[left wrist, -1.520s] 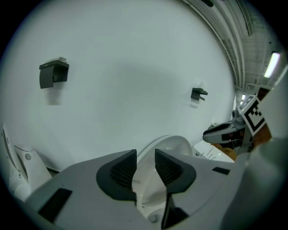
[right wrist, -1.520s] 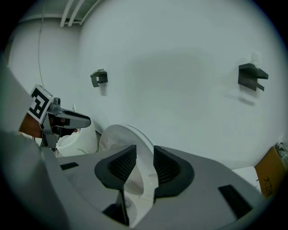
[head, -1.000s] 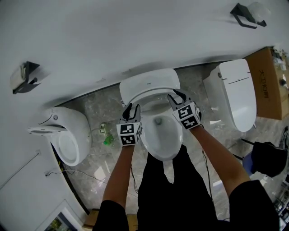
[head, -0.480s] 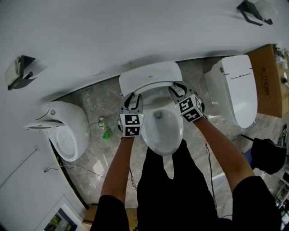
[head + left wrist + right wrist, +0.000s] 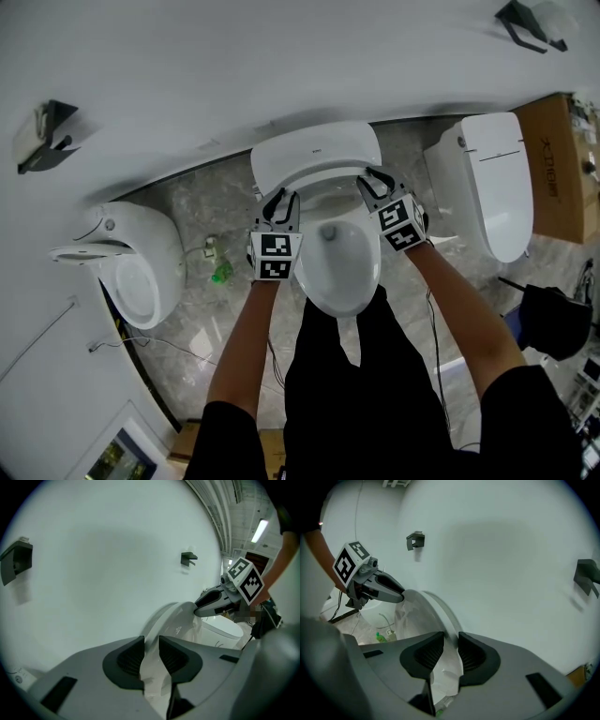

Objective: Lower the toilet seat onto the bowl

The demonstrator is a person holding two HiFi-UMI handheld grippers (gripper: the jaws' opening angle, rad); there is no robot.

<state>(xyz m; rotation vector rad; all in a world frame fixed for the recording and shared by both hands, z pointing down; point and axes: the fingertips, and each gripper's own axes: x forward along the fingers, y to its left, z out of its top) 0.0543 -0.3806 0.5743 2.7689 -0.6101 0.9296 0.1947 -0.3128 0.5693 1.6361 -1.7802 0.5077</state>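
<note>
The white toilet seat (image 5: 319, 174) stands raised against its lid, above the open bowl (image 5: 339, 272). My left gripper (image 5: 279, 201) holds the seat's left edge and my right gripper (image 5: 374, 181) its right edge. In the left gripper view the seat's rim (image 5: 165, 623) runs between the dark pads of my left gripper (image 5: 151, 649), which press on it. In the right gripper view the rim (image 5: 427, 609) sits the same way inside my right gripper (image 5: 451, 645). Both pairs of jaws have just been closing on the seat. Each view shows the other gripper on the far edge.
A second toilet (image 5: 131, 272) stands to the left and a closed one (image 5: 492, 187) to the right. A green bottle (image 5: 223, 273) and cables lie on the marble floor. A cardboard box (image 5: 565, 169) and a black bag (image 5: 558, 323) are at the right. Dark holders (image 5: 42, 131) hang on the wall.
Both grippers have edged a little further onto the seat's edges and their jaws have narrowed around it. The seat stays upright.
</note>
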